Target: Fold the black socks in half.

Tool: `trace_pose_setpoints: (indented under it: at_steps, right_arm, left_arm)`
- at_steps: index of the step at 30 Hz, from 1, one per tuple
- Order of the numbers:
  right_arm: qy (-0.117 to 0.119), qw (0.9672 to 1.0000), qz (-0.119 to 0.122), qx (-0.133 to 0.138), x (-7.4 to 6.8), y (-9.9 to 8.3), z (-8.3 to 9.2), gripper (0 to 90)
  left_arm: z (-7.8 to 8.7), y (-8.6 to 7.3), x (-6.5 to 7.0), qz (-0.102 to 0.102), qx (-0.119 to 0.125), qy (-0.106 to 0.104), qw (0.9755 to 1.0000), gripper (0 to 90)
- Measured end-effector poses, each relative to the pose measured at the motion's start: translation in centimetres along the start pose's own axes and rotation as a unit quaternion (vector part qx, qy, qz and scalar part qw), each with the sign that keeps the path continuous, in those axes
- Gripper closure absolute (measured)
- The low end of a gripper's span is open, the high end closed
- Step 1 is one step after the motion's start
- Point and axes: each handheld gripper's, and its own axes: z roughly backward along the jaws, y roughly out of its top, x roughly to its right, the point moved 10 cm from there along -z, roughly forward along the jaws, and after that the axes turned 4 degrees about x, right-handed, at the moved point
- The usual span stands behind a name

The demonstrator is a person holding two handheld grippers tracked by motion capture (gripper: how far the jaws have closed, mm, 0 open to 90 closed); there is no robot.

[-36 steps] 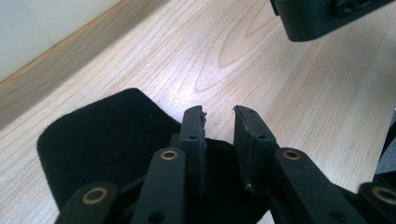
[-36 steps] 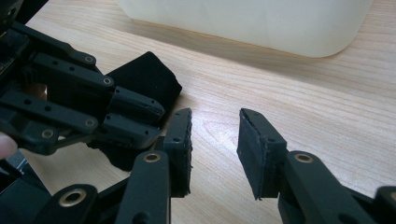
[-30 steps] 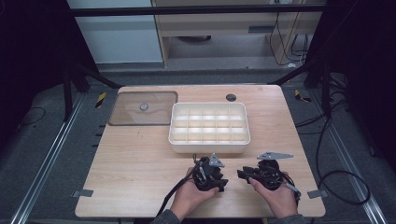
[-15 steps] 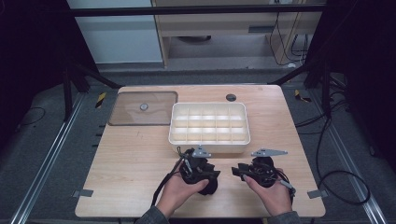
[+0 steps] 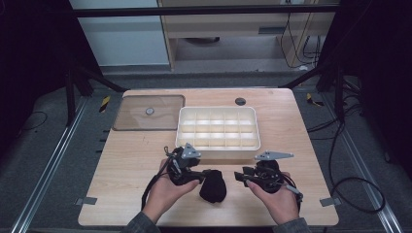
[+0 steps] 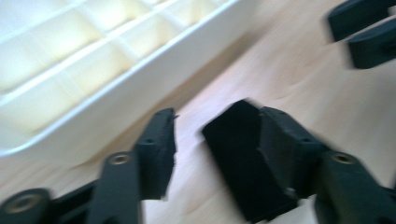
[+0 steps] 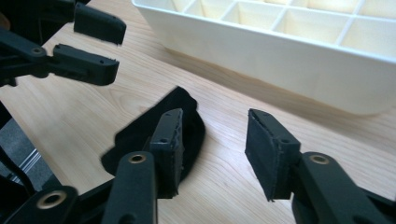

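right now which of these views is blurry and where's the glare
Left gripper view: motion-smeared, soft edges on the black jaws and the white compartmented plastic tray, whose cells wash out bright. Right gripper view: sharp, wood grain crisp around the black cloth pouch. High view: dim surroundings, slightly soft.

Dim surroundings, lit tabletop, motion-blurred left view

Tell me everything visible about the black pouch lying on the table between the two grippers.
The black pouch is a small, soft, matte thing that looks like cloth, rounded and slightly lumpy, with an uneven edge. It lies flat on the wooden table, near the front edge, in front of the white divided tray and apart from it. It sits between the left gripper and the right gripper. Neither gripper clearly touches it. Its contents cannot be seen.
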Motion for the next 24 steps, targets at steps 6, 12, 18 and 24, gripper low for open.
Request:
trace_pose_setpoints:
  at_steps: [6, 12, 18, 24]
  right_arm:
    - [-0.007, 0.9999, -0.001, -0.009, -1.6, 1.6, -0.3, 50.7]
    - [-0.026, 0.9989, -0.001, -0.039, -3.0, 2.2, -0.7, 45.2]
    - [-0.053, 0.9961, -0.003, -0.071, -3.3, 3.3, -0.5, 41.9]
    - [-0.076, 0.9944, -0.005, -0.074, -2.8, 5.3, 0.7, 37.1]
  left_arm:
    - [1.3, -2.4, -4.5, 0.025, 0.004, 0.042, 0.9988, 19.3]
    - [1.6, -5.8, -8.2, 0.037, 0.003, 0.062, 0.9974, 11.0]
    - [2.1, -7.7, -10.7, 0.047, 0.006, 0.067, 0.9966, 6.2]
    - [2.7, -9.3, -12.6, 0.068, 0.006, 0.092, 0.9934, 4.8]
